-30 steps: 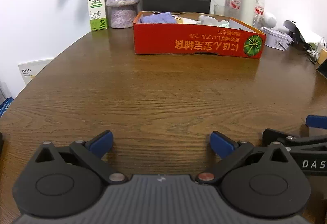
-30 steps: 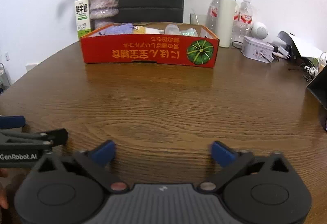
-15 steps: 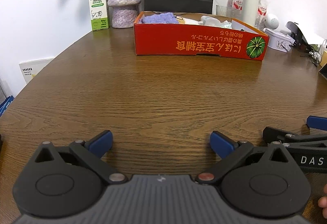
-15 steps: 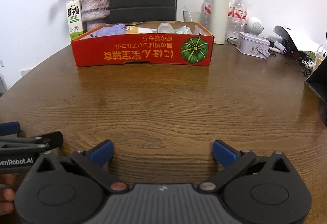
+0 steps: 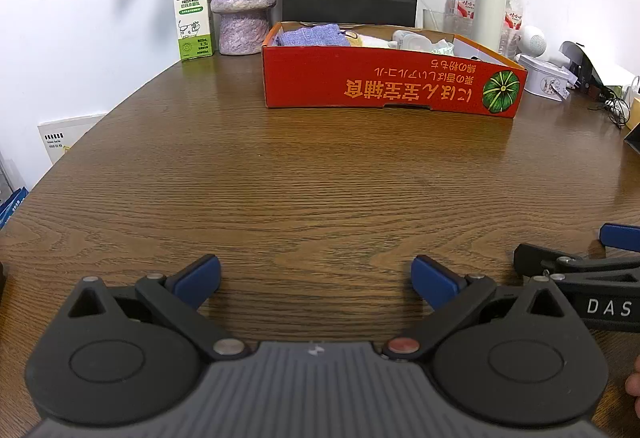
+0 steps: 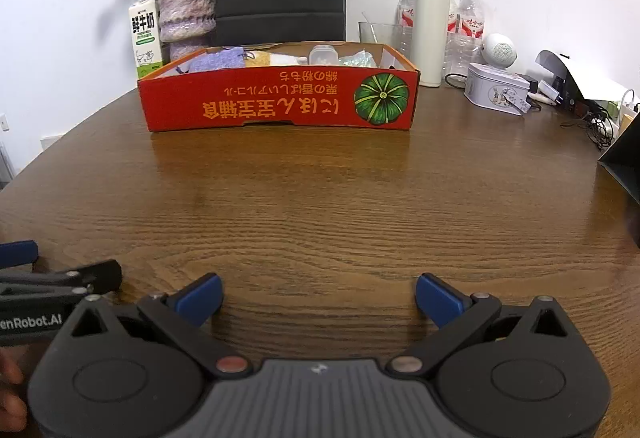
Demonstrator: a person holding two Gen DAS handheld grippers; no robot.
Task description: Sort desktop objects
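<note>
Two handheld grippers sit low over the near edge of a brown wooden table, side by side. The left gripper and the right gripper both have their blue-padded jaws spread wide, holding nothing. At the far side stands a shallow red cardboard box, well apart from both. Inside lie a purple knitted cloth, something yellow, and a small clear plastic container (details are hard to make out). The cloth looks soft and light, best pinched at a raised fold; the container seems rigid and smooth, likely slippery, so grip across its sides.
</note>
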